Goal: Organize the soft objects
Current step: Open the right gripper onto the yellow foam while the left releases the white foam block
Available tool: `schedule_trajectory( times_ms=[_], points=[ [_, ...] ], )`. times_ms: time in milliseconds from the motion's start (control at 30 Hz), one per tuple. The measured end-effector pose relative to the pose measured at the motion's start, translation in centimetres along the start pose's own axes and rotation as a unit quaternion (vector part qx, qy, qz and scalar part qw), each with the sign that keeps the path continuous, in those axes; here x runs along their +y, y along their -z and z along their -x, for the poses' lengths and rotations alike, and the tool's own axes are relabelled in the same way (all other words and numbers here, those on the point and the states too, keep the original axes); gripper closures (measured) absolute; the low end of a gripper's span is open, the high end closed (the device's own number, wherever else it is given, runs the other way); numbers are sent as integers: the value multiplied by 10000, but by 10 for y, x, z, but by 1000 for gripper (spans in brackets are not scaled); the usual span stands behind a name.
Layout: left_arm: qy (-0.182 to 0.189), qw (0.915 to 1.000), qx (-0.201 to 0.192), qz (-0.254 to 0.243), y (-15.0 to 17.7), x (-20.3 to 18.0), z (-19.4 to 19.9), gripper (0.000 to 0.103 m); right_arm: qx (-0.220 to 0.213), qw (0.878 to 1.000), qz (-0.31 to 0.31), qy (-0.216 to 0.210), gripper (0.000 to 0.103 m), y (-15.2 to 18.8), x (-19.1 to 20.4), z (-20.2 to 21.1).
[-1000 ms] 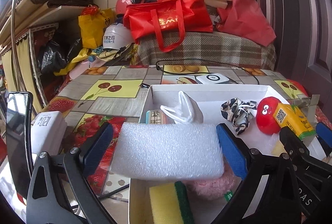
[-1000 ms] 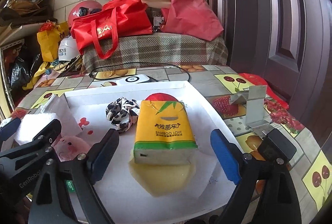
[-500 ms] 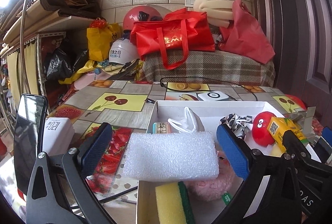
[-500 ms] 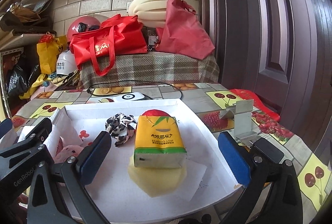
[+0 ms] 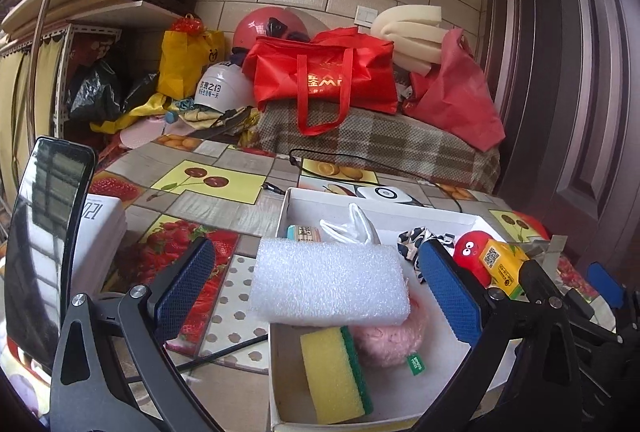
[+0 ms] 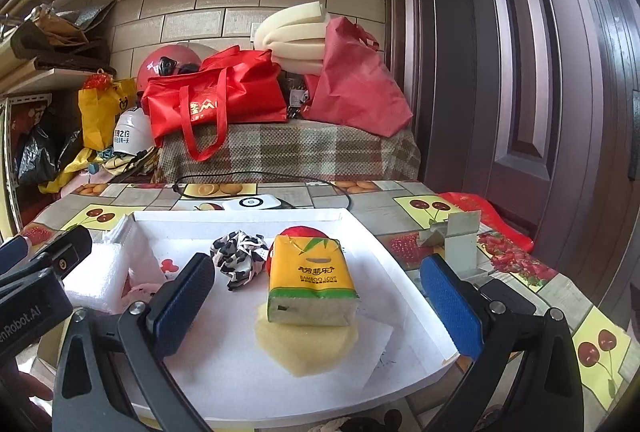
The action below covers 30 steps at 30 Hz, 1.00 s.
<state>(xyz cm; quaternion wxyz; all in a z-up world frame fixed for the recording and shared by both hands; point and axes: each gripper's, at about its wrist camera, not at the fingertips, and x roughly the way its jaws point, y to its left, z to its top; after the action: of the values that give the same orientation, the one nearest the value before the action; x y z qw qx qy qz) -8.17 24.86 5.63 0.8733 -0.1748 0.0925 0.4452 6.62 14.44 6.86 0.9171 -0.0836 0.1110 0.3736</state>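
Note:
A white tray [image 5: 304,200] [image 6: 404,280] on the fruit-print table holds the soft things. A white foam block [image 5: 330,280] rests on a pink plush [image 5: 390,336], beside a yellow-green sponge [image 5: 334,372]. My left gripper [image 5: 316,290] is open, its pads wide of the foam and not touching it. In the right wrist view a yellow tissue pack [image 6: 310,282] lies on a pale yellow sponge [image 6: 306,344], with a red ball [image 6: 302,232] and a leopard scrunchie [image 6: 240,258] behind. My right gripper [image 6: 316,306] is open and empty, back from the pack.
A white box [image 5: 100,232] and a dark phone [image 5: 44,240] stand left of the tray. A metal bracket [image 6: 456,240] stands right of it. A white device with a black cable [image 6: 250,202] lies behind. Red bags [image 5: 324,76] and helmets crowd the back.
Both grippers have drawn back and risen from the tray. The foam block and tissue pack look smaller and stay where they lie. Both stay open.

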Motion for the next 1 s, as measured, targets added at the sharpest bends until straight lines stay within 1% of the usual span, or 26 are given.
schedule_trajectory(
  times_ms=[100,233,333,400,533,633,700,767,833,900,1000],
  points=[
    [-9,10000,1,92,2,3,6,0,-29,10000,-66,3,0,2,-3,6],
    [139,9997,18,178,6,9,18,0,-19,10000,-43,-42,0,5,-4,15],
    [104,9998,57,126,9,9,26,0,-39,9999,47,-128,0,7,-3,24],
    [127,9999,51,1,12,5,33,0,-30,9998,83,-183,0,8,-4,29],
    [142,9992,-115,-357,17,-8,50,0,29,9996,83,-268,0,11,-9,38],
    [253,9984,-80,-497,21,-13,56,0,138,9994,71,-307,0,14,-16,43],
    [247,9978,-22,-611,22,-17,56,0,187,9993,77,-326,0,16,-22,47],
    [281,9964,-14,-794,25,-24,58,0,124,9991,-22,-414,0,19,-31,54],
    [313,9943,-74,-1015,28,-33,63,0,135,9992,-20,-382,0,22,-41,60],
    [417,9916,-71,-1221,31,-42,66,0,177,9992,-3,-356,0,25,-52,66],
    [726,9876,133,-1389,36,-53,67,0,353,9989,18,-302,0,28,-75,69]
  ],
)
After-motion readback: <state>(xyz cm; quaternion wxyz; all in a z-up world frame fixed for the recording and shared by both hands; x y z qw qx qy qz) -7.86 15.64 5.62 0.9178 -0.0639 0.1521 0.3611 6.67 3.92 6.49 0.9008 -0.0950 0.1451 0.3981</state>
